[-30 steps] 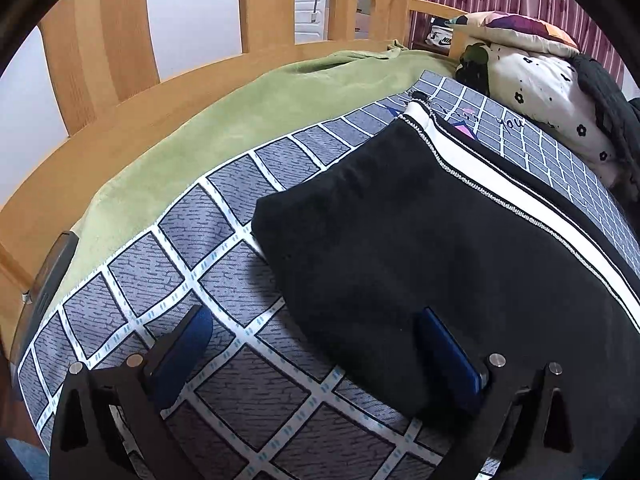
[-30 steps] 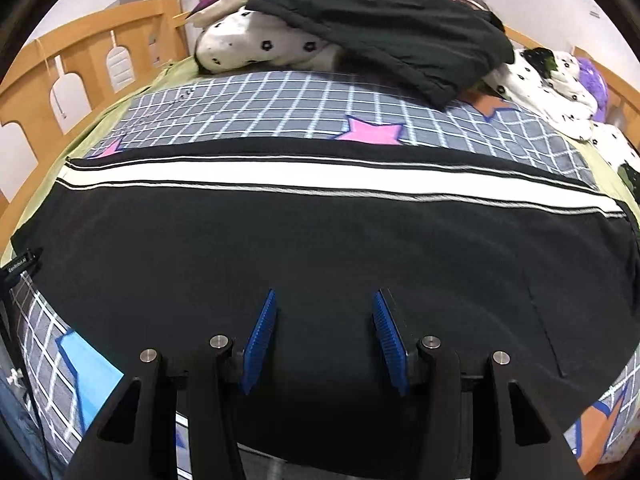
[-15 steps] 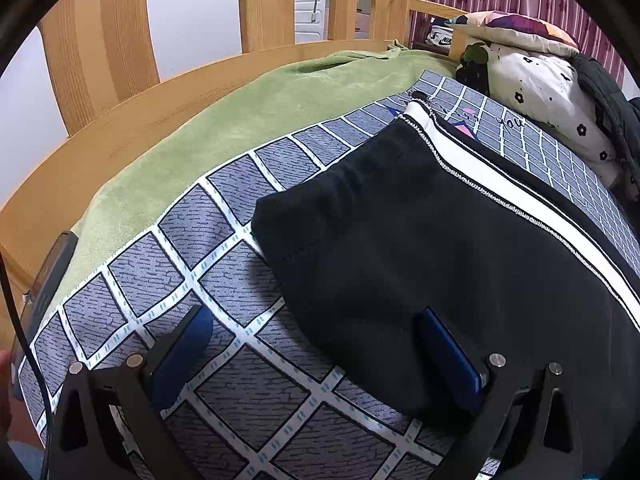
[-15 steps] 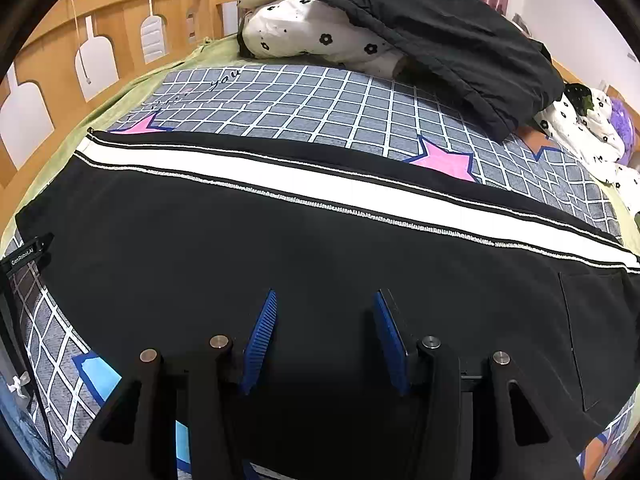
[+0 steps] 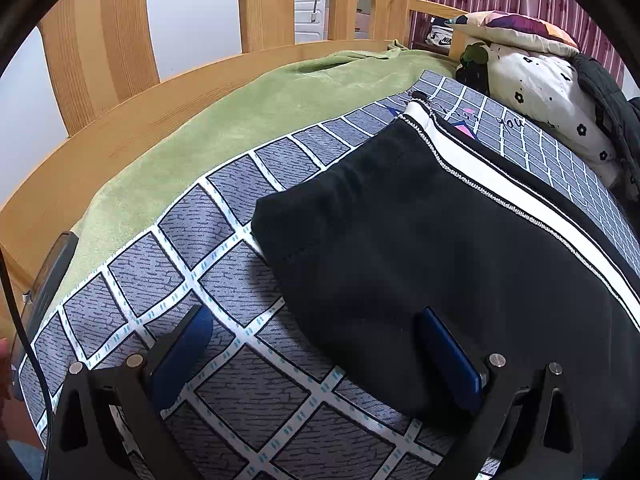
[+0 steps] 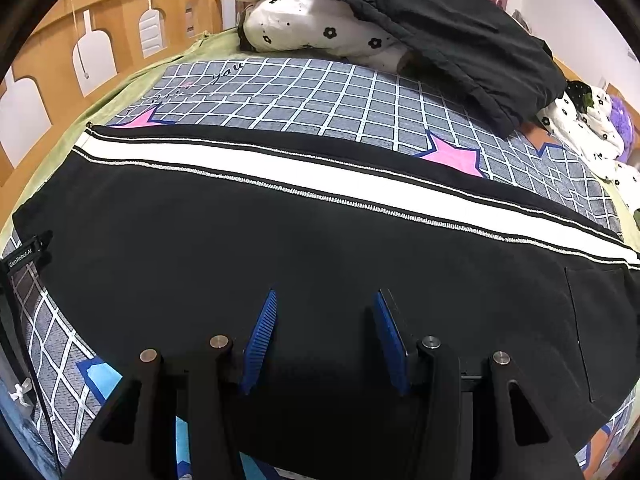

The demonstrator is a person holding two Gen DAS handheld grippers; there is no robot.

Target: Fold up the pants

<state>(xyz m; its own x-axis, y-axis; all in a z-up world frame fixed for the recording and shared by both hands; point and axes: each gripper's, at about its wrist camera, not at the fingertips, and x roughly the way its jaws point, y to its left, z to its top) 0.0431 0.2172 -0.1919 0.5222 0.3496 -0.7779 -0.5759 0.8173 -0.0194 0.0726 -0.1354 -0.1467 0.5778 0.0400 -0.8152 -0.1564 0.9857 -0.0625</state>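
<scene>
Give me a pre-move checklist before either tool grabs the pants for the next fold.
1. Pants lie flat on the bedsheet: ok.
2. Left tool open, straddling the cuff end's near edge, one finger on the sheet, one over the fabric: ok.
3. Right tool open, over the black fabric: ok.
4. White side stripe straight along the far edge: ok.
5. Either tool touching the cloth: cannot tell.
6. Black jacket and floral pillow clear of the pants: ok.
</scene>
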